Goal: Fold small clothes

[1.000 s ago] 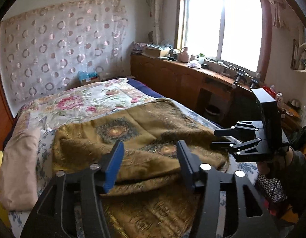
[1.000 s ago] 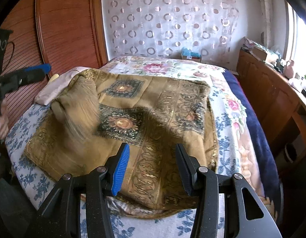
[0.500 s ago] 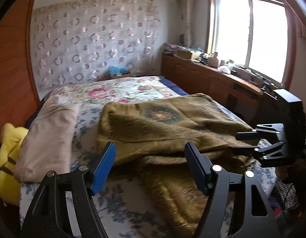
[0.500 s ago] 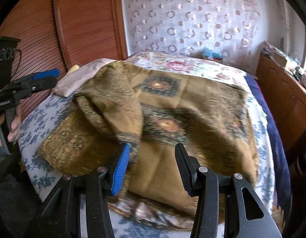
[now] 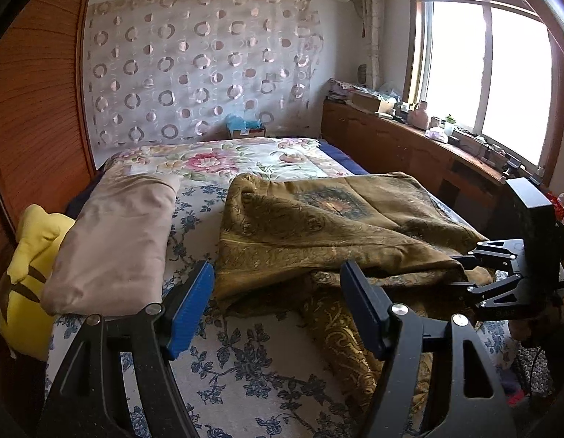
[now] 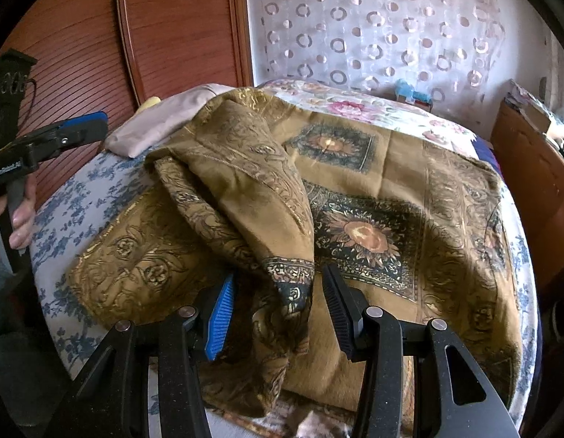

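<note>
- The golden-brown patterned cloth (image 6: pixel 373 197) lies spread over the near half of the bed (image 5: pixel 245 365), one side thrown back over itself in a loose fold (its near edge hangs past the bed's near edge).
- The left gripper (image 5: pixel 276 310) has just been opening; its jaws stand wide above bare floral sheet, nothing between them.
- The right gripper (image 6: pixel 276 314) stands half open, with the fold's dark-bordered corner between its fingers; whether the pads press it is hard to tell.
- A small box (image 5: pixel 247 131) by the bed's far edge holds something blue, too small to make out.
</note>
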`<state>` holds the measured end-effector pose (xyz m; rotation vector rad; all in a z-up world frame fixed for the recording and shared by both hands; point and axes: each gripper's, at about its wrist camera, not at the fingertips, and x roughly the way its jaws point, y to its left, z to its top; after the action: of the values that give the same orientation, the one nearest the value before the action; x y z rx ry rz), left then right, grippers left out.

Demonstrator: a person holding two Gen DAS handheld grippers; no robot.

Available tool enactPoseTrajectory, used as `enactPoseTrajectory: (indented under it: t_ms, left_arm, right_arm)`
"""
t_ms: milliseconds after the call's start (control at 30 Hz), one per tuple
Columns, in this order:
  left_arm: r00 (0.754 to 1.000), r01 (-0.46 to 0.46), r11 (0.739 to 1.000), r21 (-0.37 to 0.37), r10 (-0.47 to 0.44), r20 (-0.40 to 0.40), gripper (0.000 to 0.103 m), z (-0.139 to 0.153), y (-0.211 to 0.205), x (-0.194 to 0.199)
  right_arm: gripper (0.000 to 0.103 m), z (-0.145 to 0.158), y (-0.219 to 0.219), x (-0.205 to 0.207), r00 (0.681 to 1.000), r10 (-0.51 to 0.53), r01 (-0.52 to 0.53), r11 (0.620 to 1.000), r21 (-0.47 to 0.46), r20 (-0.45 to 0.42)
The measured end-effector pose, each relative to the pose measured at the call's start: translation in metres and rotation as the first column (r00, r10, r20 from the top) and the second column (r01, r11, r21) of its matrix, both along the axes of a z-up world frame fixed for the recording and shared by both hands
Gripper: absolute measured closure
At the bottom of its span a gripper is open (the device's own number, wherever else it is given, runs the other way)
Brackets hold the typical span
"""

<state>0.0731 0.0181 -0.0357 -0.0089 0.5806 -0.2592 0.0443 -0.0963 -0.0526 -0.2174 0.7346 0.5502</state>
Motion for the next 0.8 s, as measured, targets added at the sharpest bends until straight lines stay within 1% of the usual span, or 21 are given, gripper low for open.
enactPoseTrajectory:
  t_ms: [133, 167, 200, 233, 267, 300, 367, 433, 567, 667, 733, 800]
  left_arm:
    - [1.000, 0.001, 1.000, 0.000, -0.001, 0.001, 0.031, 0.001, -0.001, 0.000]
    - [1.000, 0.001, 1.000, 0.000, -0.001, 0.001, 0.031, 0.001, -0.001, 0.000]
    - [1.000, 0.001, 1.000, 0.001, -0.001, 0.003, 0.031, 0.001, -0.001, 0.001]
    - [1.000, 0.002, 1.000, 0.002, -0.002, 0.003, 0.031, 0.000, -0.001, 0.001]
    - [1.000, 0.003, 1.000, 0.001, -0.003, 0.003, 0.031, 0.000, -0.001, 0.001]
    - [1.000, 0.002, 1.000, 0.002, -0.002, 0.004, 0.031, 0.000, -0.001, 0.001]
    - [1.000, 0.000, 1.000, 0.001, 0.000, 0.004, 0.031, 0.000, -0.001, 0.001]
    - [1.000, -0.005, 1.000, -0.001, 0.005, 0.012, 0.031, 0.000, -0.001, 0.000]
    - [1.000, -0.009, 1.000, -0.004, 0.009, 0.013, 0.031, 0.001, 0.001, 0.001]
    - [1.000, -0.009, 1.000, -0.005, 0.009, 0.012, 0.031, 0.000, 0.001, 0.000]
    - [1.000, -0.003, 1.000, -0.009, 0.004, 0.011, 0.031, 0.001, 0.000, 0.000]
    - [1.000, 0.005, 1.000, -0.009, -0.004, 0.012, 0.031, 0.001, -0.001, -0.001]
  right_arm:
    - [0.054, -0.003, 0.005, 0.003, 1.000, 0.013, -0.013, 1.000, -0.007, -0.009]
    - [0.057, -0.004, 0.006, 0.002, 1.000, 0.018, -0.018, 1.000, -0.009, -0.005]
    - [0.066, -0.003, 0.007, 0.002, 1.000, 0.026, -0.026, 1.000, -0.010, -0.001]
    - [0.070, -0.003, 0.007, 0.000, 0.999, 0.033, -0.033, 0.999, -0.012, 0.003]
    - [0.080, -0.002, 0.007, -0.001, 0.999, 0.039, -0.039, 0.999, -0.016, 0.010]
    - [0.091, 0.000, 0.008, -0.003, 0.999, 0.048, -0.048, 0.999, -0.017, 0.019]
    - [0.094, 0.005, 0.009, -0.006, 0.997, 0.064, -0.064, 0.998, -0.010, 0.038]
    - [0.095, 0.015, 0.005, -0.010, 0.995, 0.066, -0.067, 0.998, 0.013, 0.078]
    - [0.096, 0.045, -0.005, -0.020, 0.984, 0.051, -0.065, 0.995, 0.077, 0.172]
    - [0.096, 0.066, -0.019, -0.033, 0.970, 0.032, -0.059, 0.993, 0.105, 0.240]
    - [0.096, 0.076, -0.029, -0.039, 0.963, 0.014, -0.045, 0.993, 0.108, 0.270]
    - [0.096, 0.083, -0.039, -0.043, 0.954, -0.013, -0.015, 0.996, 0.090, 0.300]
